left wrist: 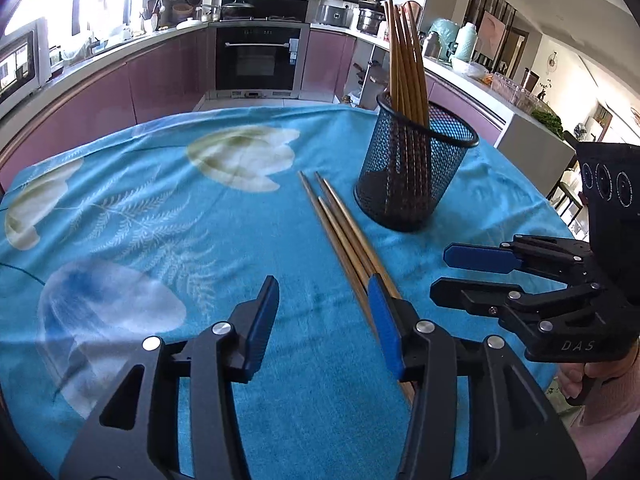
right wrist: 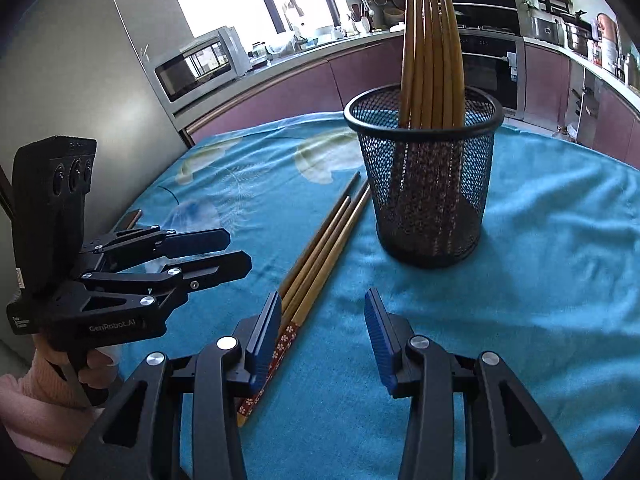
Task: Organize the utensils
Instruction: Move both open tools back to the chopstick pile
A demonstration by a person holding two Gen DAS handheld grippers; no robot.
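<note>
Three wooden chopsticks lie side by side on the blue flowered cloth, next to a black mesh cup. Several more chopsticks stand upright in the cup. My left gripper hangs open low over the cloth, its right finger over the loose chopsticks' near part. My right gripper is open too; the chopsticks' red patterned ends run along the outside of its left finger. Neither gripper has anything between its pads.
The cloth covers a round table whose edge curves away on all sides. Purple kitchen cabinets, an oven and a microwave stand beyond it. A hand in a pink sleeve holds the left gripper's handle.
</note>
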